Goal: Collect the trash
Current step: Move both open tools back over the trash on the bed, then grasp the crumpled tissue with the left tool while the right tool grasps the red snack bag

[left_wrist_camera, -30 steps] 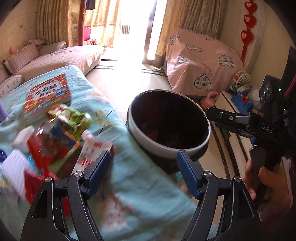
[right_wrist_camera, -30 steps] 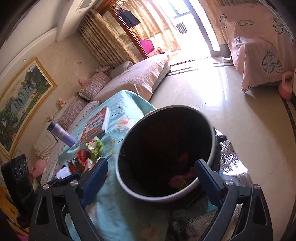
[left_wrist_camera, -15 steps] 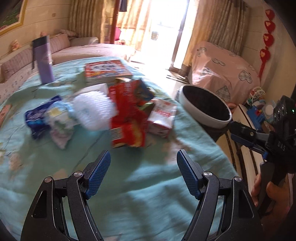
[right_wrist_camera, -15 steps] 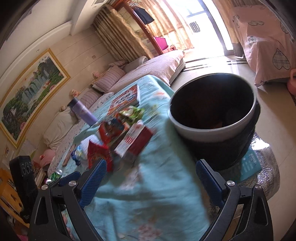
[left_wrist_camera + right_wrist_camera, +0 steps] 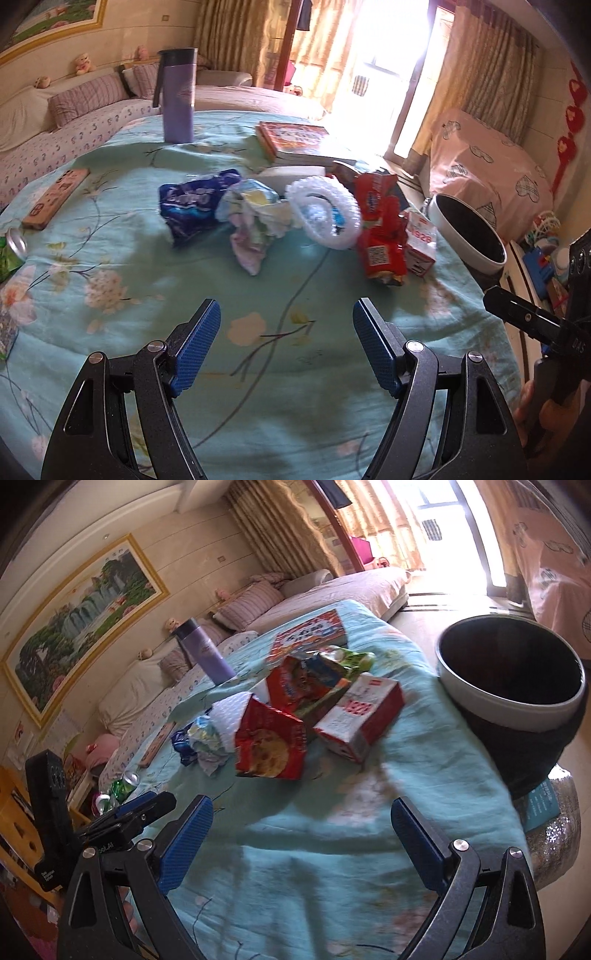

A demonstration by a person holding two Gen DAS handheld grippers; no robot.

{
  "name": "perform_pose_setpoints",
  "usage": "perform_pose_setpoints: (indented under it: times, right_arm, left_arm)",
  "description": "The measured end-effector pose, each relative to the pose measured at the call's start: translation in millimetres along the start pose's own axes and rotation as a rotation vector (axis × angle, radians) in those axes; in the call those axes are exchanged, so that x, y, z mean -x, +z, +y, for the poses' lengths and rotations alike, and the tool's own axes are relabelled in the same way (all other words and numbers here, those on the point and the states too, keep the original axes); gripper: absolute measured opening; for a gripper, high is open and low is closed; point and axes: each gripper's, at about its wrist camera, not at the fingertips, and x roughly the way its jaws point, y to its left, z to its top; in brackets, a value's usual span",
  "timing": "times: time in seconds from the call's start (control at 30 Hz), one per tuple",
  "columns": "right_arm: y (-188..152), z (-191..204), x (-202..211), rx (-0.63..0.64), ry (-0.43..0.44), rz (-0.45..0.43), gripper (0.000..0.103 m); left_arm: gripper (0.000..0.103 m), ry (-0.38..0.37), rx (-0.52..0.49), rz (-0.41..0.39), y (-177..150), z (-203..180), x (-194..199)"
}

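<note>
Both the left gripper and right gripper hover empty, fingers apart, at the frame bottom. Wrappers lie mid-frame on the counter; the bin stands at right.

The right tool stood with its jaws wide apart and empty above the bench, which was covered in a teal floral cloth. Ahead lay a heap of trash: a red cookie bag, a red-and-white carton just beside it, a red snack packet, a green wrapper and crumpled wrappers. A purple flask stood upright behind the heap, near a book. The waste bin stood against the bench's right edge. The left tool showed at lower left.
</note>
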Motion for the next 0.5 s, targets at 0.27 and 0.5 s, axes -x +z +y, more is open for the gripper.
perform_pose_setpoints:
  times: [0.27, 0.5]
  right_arm:
    - [5, 35, -21, 0.074, 0.013, 0.003, 0.096]
    - [15, 49, -47, 0.109, -0.006, 0.016, 0.075]
  left_arm:
    - [0.076, 0.027, 0.025, 0.003, 9, 29, -6]
    - [0.075, 0.023, 0.001, 0.019, 31, 38, -31]
